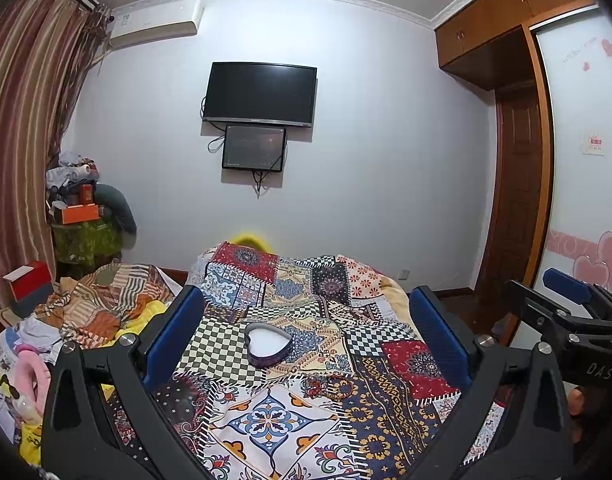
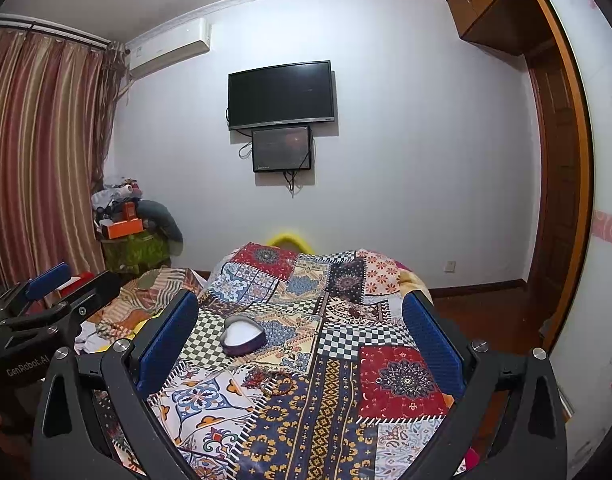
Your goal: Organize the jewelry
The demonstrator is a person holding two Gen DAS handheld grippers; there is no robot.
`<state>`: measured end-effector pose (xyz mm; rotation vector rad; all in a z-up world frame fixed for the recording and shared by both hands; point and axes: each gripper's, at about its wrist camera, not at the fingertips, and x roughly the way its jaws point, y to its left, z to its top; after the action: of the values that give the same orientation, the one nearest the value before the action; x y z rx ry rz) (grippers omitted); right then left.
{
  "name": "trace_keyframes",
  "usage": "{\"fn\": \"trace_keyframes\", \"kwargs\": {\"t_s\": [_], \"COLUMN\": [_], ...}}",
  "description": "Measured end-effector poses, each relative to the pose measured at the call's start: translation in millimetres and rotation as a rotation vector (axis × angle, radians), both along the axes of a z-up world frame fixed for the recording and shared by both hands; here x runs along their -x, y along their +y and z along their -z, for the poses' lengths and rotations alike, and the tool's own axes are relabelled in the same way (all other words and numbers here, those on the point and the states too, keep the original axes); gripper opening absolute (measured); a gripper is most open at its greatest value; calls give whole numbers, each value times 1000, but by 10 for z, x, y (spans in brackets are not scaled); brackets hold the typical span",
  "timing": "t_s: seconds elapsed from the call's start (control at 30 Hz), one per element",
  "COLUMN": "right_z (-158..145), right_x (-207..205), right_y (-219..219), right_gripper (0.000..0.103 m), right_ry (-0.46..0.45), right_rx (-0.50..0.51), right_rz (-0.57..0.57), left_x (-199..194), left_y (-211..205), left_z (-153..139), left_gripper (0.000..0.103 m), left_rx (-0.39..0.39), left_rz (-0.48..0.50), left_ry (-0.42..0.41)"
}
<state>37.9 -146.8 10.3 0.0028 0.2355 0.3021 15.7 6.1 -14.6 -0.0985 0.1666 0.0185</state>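
Note:
A heart-shaped jewelry box (image 1: 267, 343) with a dark rim and white lining sits open on the patchwork quilt (image 1: 289, 412); it also shows in the right wrist view (image 2: 241, 335). A dark beaded bracelet (image 2: 277, 383) lies on the quilt just in front of the box; in the left wrist view it (image 1: 338, 387) blends with the pattern. My left gripper (image 1: 306, 320) is open and empty, held above the quilt with the box between its fingers' lines. My right gripper (image 2: 301, 324) is open and empty, to the right of the left one.
The quilt covers a bed with rumpled striped bedding (image 1: 101, 304) and clutter on its left. A TV (image 1: 259, 94) hangs on the far wall. A wardrobe (image 1: 578, 160) and door stand at the right. A cluttered stand (image 1: 85, 220) sits by the curtain.

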Motion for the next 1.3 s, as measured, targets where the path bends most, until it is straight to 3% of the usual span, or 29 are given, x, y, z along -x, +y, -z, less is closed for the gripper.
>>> {"fn": "trace_keyframes", "kwargs": {"t_s": [0.43,0.83,1.2,1.3], "right_z": [210,791,1388,1490], "right_x": [-281,-873,-1379,-1514], "right_y": [26,78,218,242], "right_gripper": [101,101,101,101], "right_ry": [74,281,496,523], "right_rx": [14,86,122,130], "right_rz": [15,16,-76,-96], "left_x": [-348,-965,-1440,-1557], "left_y": [129,367,598,612], "left_z": [189,713,1338,1483], "left_gripper": [103,103,85,73], "left_rx": [6,38,93,104], "left_rz": [7,-2,3,15], "left_ry": [71,256,477,528]}}
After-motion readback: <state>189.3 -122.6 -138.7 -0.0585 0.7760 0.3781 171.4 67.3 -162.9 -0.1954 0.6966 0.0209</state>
